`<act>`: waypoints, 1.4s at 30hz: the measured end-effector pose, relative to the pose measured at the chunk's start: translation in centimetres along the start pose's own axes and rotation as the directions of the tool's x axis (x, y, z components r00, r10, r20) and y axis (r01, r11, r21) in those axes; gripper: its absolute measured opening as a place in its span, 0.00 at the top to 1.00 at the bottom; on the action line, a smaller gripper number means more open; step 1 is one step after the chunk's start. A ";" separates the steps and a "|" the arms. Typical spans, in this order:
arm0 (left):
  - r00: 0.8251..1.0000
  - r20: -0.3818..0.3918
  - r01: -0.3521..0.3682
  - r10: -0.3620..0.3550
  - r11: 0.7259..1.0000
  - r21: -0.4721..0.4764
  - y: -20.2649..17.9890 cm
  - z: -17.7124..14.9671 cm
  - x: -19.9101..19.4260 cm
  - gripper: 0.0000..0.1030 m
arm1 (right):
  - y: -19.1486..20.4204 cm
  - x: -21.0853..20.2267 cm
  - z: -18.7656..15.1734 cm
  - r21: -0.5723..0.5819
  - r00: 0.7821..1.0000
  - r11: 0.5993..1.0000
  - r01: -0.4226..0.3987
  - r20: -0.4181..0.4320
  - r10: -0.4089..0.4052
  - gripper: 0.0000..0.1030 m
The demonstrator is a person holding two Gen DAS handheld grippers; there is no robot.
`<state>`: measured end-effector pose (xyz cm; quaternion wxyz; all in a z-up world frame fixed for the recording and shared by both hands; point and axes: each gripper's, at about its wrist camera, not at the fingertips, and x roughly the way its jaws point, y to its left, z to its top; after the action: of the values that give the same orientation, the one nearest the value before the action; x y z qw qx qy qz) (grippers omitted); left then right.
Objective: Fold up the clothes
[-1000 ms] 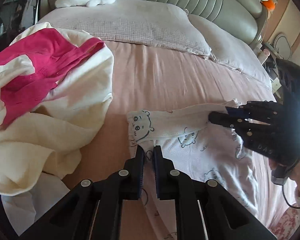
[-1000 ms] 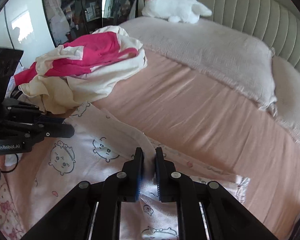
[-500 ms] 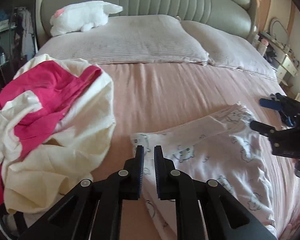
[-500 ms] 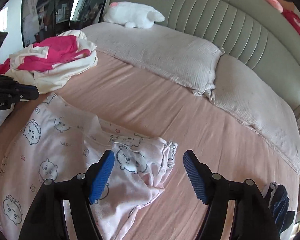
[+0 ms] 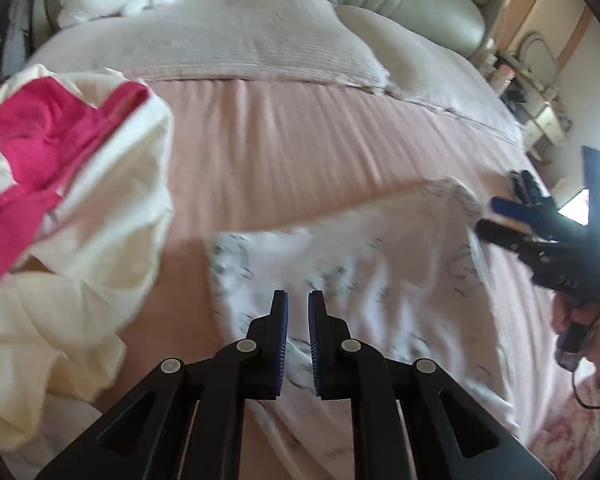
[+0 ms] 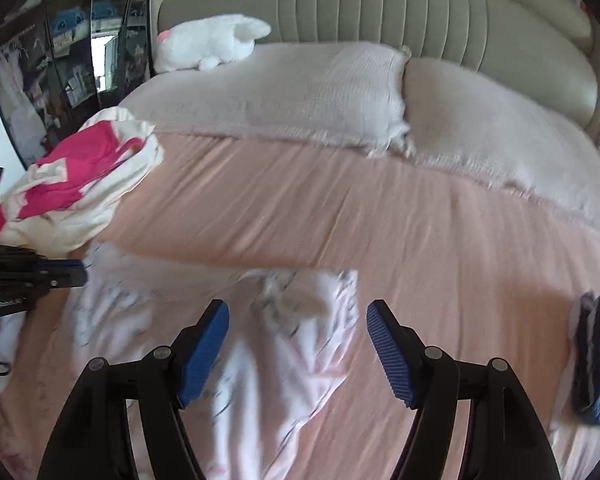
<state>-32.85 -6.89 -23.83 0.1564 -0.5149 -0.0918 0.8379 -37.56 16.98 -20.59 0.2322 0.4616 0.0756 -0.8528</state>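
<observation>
- The printed garment (image 5: 360,264) lies partly folded on the bed (image 5: 300,152) near its front edge; its loose folded sleeve could slide open.
- The left hand-held gripper (image 5: 298,336) is pinched shut on the garment's near edge; any tug may drag the whole fold.
- The right hand-held gripper (image 6: 298,344) stands apart, empty, above the cloth.
- The unfolded pile (image 5: 60,200) lies near the bed's left edge and could snag it.

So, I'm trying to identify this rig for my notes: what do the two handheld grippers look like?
Both are matte black two-finger tools. The left gripper and right gripper have angular linkage arms with round silver pivot pins, and ribbed blue pads line the fingers' inner faces. Small white lettering, too blurred to read, marks the left one's body in the right wrist view. A thin dark cable hangs below the right one.
</observation>
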 end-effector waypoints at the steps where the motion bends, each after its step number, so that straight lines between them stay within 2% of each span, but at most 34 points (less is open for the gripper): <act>1: 0.999 -0.031 0.020 -0.019 0.999 0.028 -1.0 -0.6 -0.4 0.91 | 0.8 -0.7 -1.2 -0.002 0.999 0.999 -0.032 -0.033 0.032 0.31; 3: 0.994 -0.106 0.044 -0.035 0.995 0.085 -2.9 -2.0 -1.0 0.91 | 2.8 -2.6 -4.1 -0.024 0.994 0.997 -0.079 -0.080 0.076 0.31; 4: 0.986 -0.156 0.082 -0.066 0.991 0.101 -3.7 -2.8 -1.1 0.91 | 3.8 -3.6 -5.6 -0.034 0.990 0.995 -0.099 -0.101 0.095 0.31; 5: 0.966 -0.223 0.158 -0.131 0.982 0.109 -4.3 -3.7 -0.9 0.91 | 4.7 -4.4 -7.1 -0.035 0.985 0.991 -0.125 -0.122 0.120 0.31; 6: 0.936 -0.295 0.236 -0.190 0.963 0.128 -5.1 -4.7 -0.5 0.91 | 5.6 -5.0 -8.5 -0.024 0.977 0.986 -0.164 -0.141 0.159 0.31; 7: 0.911 -0.357 0.276 -0.205 0.948 0.161 -6.0 -5.8 0.1 0.91 | 6.5 -5.7 -9.8 -0.001 0.967 0.978 -0.210 -0.148 0.208 0.31; 8: 0.902 -0.405 0.249 -0.153 0.948 0.196 -6.5 -6.8 0.7 0.91 | 7.4 -6.4 -11.1 0.022 0.954 0.965 -0.262 -0.142 0.263 0.31; 9: 0.895 -0.442 0.181 -0.063 0.956 0.232 -6.8 -7.6 1.3 0.91 | 8.3 -7.0 -12.3 0.036 0.946 0.956 -0.292 -0.137 0.294 0.31; 10: 0.891 -0.453 0.135 -0.005 0.958 0.254 -7.2 -8.2 1.2 0.91 | 9.3 -7.6 -13.5 0.034 0.949 0.959 -0.281 -0.139 0.283 0.31; 12: 0.906 -0.422 0.106 0.012 0.961 0.255 -8.0 -8.8 -0.8 0.91 | 10.9 -8.7 -15.7 0.018 0.963 0.974 -0.226 -0.145 0.227 0.31; 13: 0.917 -0.398 0.119 -0.016 0.964 0.237 -8.4 -9.1 -2.2 0.91 | 11.4 -9.3 -16.6 0.000 0.967 0.976 -0.217 -0.140 0.215 0.31; 15: 0.935 -0.352 0.119 -0.037 0.969 0.215 -9.2 -9.8 -4.5 0.91 | 12.7 -10.6 -17.9 -0.054 0.961 0.966 -0.253 -0.131 0.245 0.31; 17: 0.947 -0.322 0.063 0.006 0.977 0.206 -9.5 -10.8 -5.6 0.91 | 14.7 -11.5 -18.5 -0.144 0.957 0.949 -0.279 -0.124 0.262 0.31; 18: 0.947 -0.320 0.032 0.031 0.981 0.192 -9.4 -11.1 -5.6 0.91 | 15.6 -11.6 -18.7 -0.177 0.959 0.944 -0.278 -0.115 0.261 0.31; 19: 0.946 -0.324 0.023 0.034 0.985 0.171 -9.1 -11.2 -5.5 0.91 | 16.4 -11.5 -18.8 -0.204 0.959 0.938 -0.279 -0.109 0.262 0.31; 21: 0.937 -0.349 0.061 -0.013 0.990 0.126 -8.2 -11.3 -5.1 0.91 | 17.3 -10.3 -18.8 -0.227 0.959 0.934 -0.277 -0.124 0.255 0.32; 22: 0.933 -0.360 0.065 -0.021 0.992 0.110 -7.9 -11.3 -4.9 0.91 | 17.3 -9.3 -18.7 -0.225 0.960 0.937 -0.267 -0.143 0.239 0.45; 24: 0.927 -0.375 0.030 0.007 0.995 0.095 -7.5 -11.1 -4.4 0.91 | 16.7 -7.5 -18.5 -0.213 0.964 0.948 -0.235 -0.177 0.199 0.63; 25: 0.926 -0.378 0.021 0.013 0.996 0.087 -7.4 -11.0 -4.3 0.91 | 16.4 -7.4 -18.5 -0.210 0.964 0.950 -0.232 -0.178 0.196 0.67; 27: 0.928 -0.372 0.025 0.011 0.995 0.092 -7.7 -11.0 -4.4 0.91 | 15.8 -7.4 -18.5 -0.198 0.964 0.952 -0.233 -0.178 0.198 0.69; 28: 0.928 -0.372 0.028 0.013 0.994 0.106 -7.9 -11.2 -4.5 0.91 | 15.6 -7.8 -18.6 -0.174 0.957 0.950 -0.261 -0.176 0.231 0.70; 29: 0.925 -0.380 0.034 0.018 0.991 0.129 -8.2 -11.4 -4.5 0.91 | 15.3 -8.2 -18.8 -0.139 0.940 0.938 -0.318 -0.177 0.292 0.71; 31: 0.910 -0.414 0.067 0.007 0.984 0.163 -8.7 -11.9 -4.5 0.91 | 15.0 -8.6 -18.8 -0.071 0.895 0.904 -0.423 -0.192 0.403 0.71; 33: 0.893 -0.449 0.125 -0.041 0.979 0.160 -9.0 -12.4 -4.4 0.91 | 15.0 -8.7 -18.5 -0.041 0.873 0.889 -0.456 -0.216 0.437 0.71; 34: 0.884 -0.462 0.154 -0.072 0.978 0.143 -9.2 -12.6 -4.4 0.91 | 15.0 -8.9 -18.4 -0.035 0.872 0.889 -0.457 -0.216 0.440 0.71; 36: 0.875 -0.464 0.197 -0.137 0.977 0.084 -9.2 -12.7 -4.5 0.91 | 15.0 -10.0 -18.0 -0.059 0.905 0.913 -0.404 -0.171 0.389 0.71; 37: 0.877 -0.459 0.198 -0.142 0.977 0.075 -9.4 -12.7 -4.5 0.89 | 14.8 -10.6 -17.9 -0.064 0.917 0.922 -0.382 -0.150 0.370 0.68; 38: 0.881 -0.453 0.188 -0.132 0.979 0.081 -9.6 -12.7 -4.5 0.86 | 14.5 -11.1 -17.7 -0.056 0.922 0.926 -0.373 -0.133 0.364 0.63; 39: 0.885 -0.449 0.181 -0.126 0.980 0.080 -9.8 -12.7 -4.5 0.69 | 13.8 -11.3 -17.5 -0.041 0.924 0.928 -0.370 -0.119 0.363 0.43; 40: 0.887 -0.445 0.176 -0.126 0.982 0.074 -10.0 -12.7 -4.5 0.35 | 12.9 -11.4 -17.4 -0.022 0.928 0.932 -0.361 -0.105 0.357 0.26; 41: 0.889 -0.441 0.171 -0.125 0.983 0.067 -10.2 -12.7 -4.5 0.20 | 11.8 -11.6 -17.5 0.002 0.936 0.940 -0.342 -0.091 0.341 0.25; 42: 0.890 -0.437 0.171 -0.129 0.984 0.058 -10.3 -12.8 -4.5 0.15 | 10.7 -11.6 -17.5 0.037 0.942 0.945 -0.325 -0.078 0.327 0.25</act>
<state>-17.83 1.05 -22.58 0.2613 -0.6707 -0.0547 0.6920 -13.99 17.39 -19.99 0.3611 0.5055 -0.0025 -0.7836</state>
